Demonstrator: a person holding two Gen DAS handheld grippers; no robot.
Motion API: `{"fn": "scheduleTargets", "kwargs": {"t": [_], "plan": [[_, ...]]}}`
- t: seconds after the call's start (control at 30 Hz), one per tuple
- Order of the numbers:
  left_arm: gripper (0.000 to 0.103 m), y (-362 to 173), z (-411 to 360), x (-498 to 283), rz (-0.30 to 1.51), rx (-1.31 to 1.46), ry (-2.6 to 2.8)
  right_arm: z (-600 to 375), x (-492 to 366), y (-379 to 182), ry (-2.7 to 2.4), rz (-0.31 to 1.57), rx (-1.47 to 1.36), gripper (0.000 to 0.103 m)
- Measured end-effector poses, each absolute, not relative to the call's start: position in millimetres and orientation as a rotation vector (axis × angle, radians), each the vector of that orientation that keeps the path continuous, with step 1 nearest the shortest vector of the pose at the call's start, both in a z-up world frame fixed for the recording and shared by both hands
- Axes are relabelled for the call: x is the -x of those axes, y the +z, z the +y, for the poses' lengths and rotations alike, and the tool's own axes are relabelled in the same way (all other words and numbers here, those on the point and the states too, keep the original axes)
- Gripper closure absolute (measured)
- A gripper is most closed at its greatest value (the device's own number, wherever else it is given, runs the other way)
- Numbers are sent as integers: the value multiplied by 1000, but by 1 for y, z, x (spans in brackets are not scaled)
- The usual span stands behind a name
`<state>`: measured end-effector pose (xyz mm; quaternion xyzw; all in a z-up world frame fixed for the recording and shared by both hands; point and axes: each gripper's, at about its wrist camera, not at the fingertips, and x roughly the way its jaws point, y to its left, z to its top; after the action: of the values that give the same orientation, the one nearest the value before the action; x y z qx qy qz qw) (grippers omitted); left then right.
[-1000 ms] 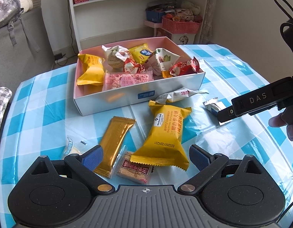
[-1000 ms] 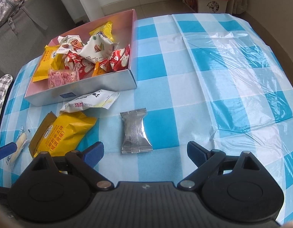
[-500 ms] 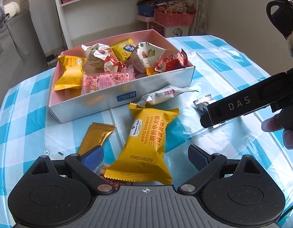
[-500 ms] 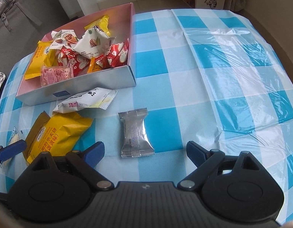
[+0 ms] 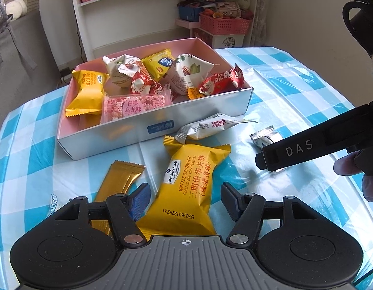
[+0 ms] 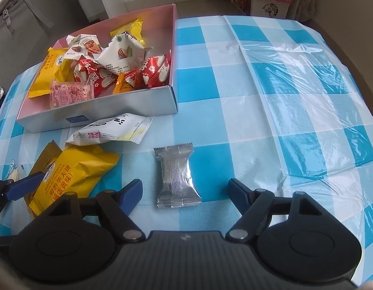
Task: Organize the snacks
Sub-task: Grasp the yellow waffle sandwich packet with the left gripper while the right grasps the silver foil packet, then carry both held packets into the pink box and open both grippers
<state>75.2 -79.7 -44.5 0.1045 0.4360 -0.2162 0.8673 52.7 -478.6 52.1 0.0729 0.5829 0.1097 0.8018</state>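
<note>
Left gripper point(image 5: 185, 199): jaws wide apart, holding nothing; the yellow waffle packet point(image 5: 186, 183) lies between the pads, not pinched.
Right gripper point(image 6: 185, 192): jaws wide apart, holding nothing; the silver packet point(image 6: 177, 176) lies between them on the cloth.
Yellow waffle packet: flat on the table, near edge, its far end beside the white packet point(image 5: 210, 128).
Silver packet: alone on a blue square, in front of the box's right corner.
Box point(image 5: 160, 130): pink inside, toward the table's far edge, already part-filled with snacks.
Loose items: gold bar point(image 5: 120, 181) left of the yellow packet; white packet against the box's front wall.
Step in hand (judgement): each claw is lined up to pinch its packet.
Doing it well: close across the packet's narrow width, mid-body; go gently, since the waffle probably crushes; lift clear of the box wall before carrying over.
Pose: both grippers low, angled down and forward toward the box; the right gripper's finger crosses the left view at right, the person's fingertips point(image 5: 348, 166) beside it.
</note>
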Motion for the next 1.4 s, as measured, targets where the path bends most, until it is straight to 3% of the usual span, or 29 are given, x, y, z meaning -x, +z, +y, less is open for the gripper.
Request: {"fn": "scheduleTargets", "kwargs": {"t": [0.2,0.9,1.4], "plan": [[53,-43,-78,-76,915,-205,-449,-477,-53,53,238,1238,-142,45],[66,-38,-77,-77,949,-162,-475,-473,-52,56,273,1229,-99,77],[69,-22,-66,-73,973,-132,-469,-483,-53,65,294,1223,-167,83]]}}
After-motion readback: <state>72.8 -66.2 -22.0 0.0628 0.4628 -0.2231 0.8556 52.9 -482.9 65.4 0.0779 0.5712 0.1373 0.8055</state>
